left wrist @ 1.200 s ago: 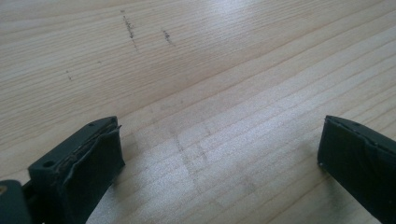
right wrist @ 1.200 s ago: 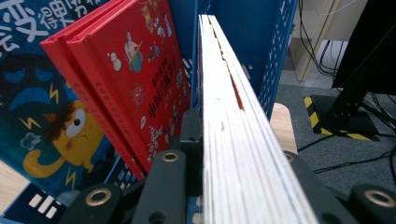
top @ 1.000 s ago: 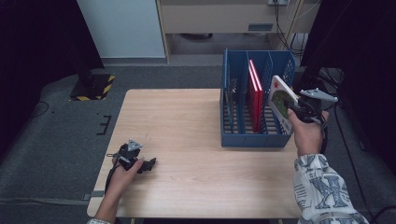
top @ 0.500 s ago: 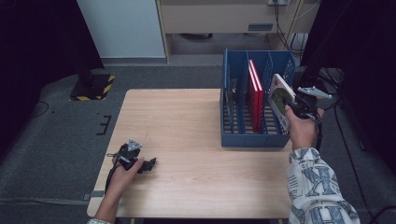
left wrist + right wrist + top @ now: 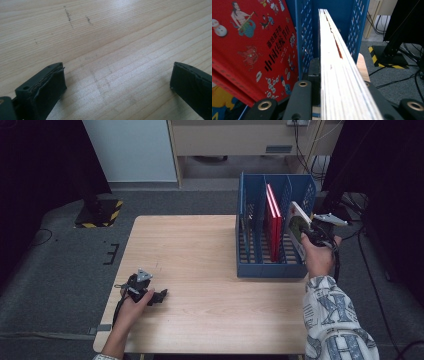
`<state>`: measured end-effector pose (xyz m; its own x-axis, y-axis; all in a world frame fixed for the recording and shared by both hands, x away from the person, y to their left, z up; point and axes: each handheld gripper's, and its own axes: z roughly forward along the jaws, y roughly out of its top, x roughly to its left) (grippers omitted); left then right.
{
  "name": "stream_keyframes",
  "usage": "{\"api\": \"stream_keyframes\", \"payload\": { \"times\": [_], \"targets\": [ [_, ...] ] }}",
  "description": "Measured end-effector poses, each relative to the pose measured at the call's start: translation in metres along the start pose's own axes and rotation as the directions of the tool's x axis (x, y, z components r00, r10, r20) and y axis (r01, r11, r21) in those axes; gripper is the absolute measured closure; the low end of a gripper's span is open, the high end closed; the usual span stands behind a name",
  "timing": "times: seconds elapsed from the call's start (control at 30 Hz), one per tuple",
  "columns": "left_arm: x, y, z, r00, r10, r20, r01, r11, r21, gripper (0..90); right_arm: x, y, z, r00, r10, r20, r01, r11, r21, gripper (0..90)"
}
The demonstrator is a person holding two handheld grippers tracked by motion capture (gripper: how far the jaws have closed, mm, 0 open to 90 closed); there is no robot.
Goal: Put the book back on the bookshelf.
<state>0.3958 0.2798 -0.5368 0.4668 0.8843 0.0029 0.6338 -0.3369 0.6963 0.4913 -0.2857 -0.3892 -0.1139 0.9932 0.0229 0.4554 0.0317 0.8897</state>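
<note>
My left claw (image 5: 161,296) rests on the worktop (image 5: 200,260) near its front-left corner, jaws apart w/ nothing btwn them. File rack (image 5: 274,270) stands at the worktop's right edge, toward the back. Two books (image 5: 272,220) stand upright in a middle slot. My right claw (image 5: 306,236) holds a thin book (image 5: 297,227) on edge at the rack's rightmost slot, just right of those books.

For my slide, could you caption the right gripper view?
Right gripper feeding a white-edged book into the blue rack.
</note>
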Motion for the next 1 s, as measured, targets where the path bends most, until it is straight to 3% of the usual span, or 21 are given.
{"api": "stream_keyframes", "payload": {
  "times": [1.0],
  "targets": [
    [0.0, 0.0, 0.0, 1.0, 0.006, 0.003, -0.006, 1.0, 0.003, 0.0, 0.005, -0.018, 0.024, 0.9999, 0.01, 0.011, -0.01, 1.0, 0.018, 75.5]
  ]
}}
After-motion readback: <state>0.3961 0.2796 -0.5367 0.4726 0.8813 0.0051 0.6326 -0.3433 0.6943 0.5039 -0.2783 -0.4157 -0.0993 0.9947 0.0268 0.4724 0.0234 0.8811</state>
